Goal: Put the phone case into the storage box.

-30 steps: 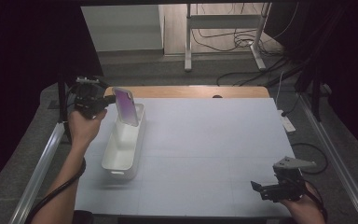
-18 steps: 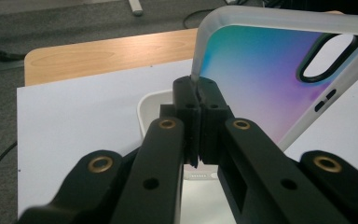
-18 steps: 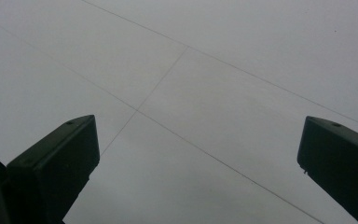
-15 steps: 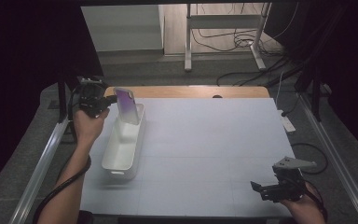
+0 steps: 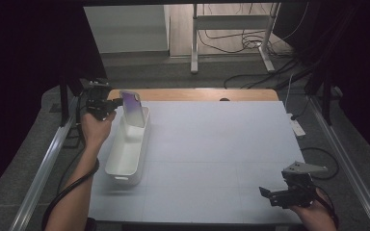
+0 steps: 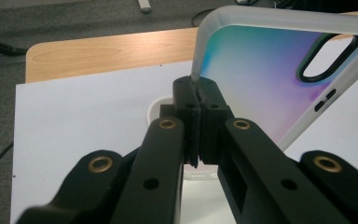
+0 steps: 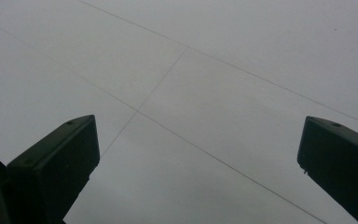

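A phone case (image 5: 133, 108) with a purple-to-teal back and a pale frame stands tilted over the far end of a long white bin (image 5: 125, 156). My left gripper (image 5: 117, 102) is shut on the case's edge, at the table's far left. In the left gripper view the two jaws pinch the frame of the phone case (image 6: 270, 74) at my left gripper (image 6: 196, 93), and the camera cutout shows at the upper right. My right gripper (image 5: 270, 193) hovers low near the front right corner, open. In the right gripper view my right gripper (image 7: 198, 149) has only bare white table between its wide-apart jaws.
The white table top (image 5: 221, 144) has a wooden strip (image 5: 197, 94) along its far edge. A metal rail (image 5: 48, 163) runs down the left side. Cables (image 5: 231, 41) and a table frame lie on the floor beyond. A small white device (image 5: 297, 127) sits off the right edge.
My left hand has carried the phone case a little lower and toward the far end of the bin. The right gripper has stayed where it was.
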Demonstrator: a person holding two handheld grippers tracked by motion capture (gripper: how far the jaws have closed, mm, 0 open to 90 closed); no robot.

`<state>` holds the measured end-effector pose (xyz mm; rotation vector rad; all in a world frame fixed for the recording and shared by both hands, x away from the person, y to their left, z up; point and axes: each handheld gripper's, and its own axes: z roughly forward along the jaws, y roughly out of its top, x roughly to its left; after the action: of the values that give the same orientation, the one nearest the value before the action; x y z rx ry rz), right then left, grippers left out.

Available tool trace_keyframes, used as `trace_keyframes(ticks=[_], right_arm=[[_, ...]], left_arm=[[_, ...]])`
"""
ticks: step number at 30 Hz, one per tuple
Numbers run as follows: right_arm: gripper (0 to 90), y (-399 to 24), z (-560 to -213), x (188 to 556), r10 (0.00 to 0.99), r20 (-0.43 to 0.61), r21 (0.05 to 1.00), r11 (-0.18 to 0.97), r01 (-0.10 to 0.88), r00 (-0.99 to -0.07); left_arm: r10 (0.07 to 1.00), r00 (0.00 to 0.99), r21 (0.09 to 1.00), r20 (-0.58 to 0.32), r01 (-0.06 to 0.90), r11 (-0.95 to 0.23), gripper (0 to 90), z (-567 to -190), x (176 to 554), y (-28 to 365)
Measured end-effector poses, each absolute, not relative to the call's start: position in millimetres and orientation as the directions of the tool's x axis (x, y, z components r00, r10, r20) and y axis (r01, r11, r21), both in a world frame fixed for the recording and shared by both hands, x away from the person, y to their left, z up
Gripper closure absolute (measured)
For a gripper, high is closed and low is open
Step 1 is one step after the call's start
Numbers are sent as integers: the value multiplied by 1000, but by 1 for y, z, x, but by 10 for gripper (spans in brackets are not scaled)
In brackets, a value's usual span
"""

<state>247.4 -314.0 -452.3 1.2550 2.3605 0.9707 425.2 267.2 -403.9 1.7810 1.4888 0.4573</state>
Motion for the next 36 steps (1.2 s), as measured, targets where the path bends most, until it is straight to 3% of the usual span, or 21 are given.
trace_keyframes(ticks=[36], right_arm=[[0, -312, -454, 249, 808, 56, 668, 407, 623, -587]], left_arm=[[965, 183, 698, -187, 716, 0, 884, -437, 448, 266]])
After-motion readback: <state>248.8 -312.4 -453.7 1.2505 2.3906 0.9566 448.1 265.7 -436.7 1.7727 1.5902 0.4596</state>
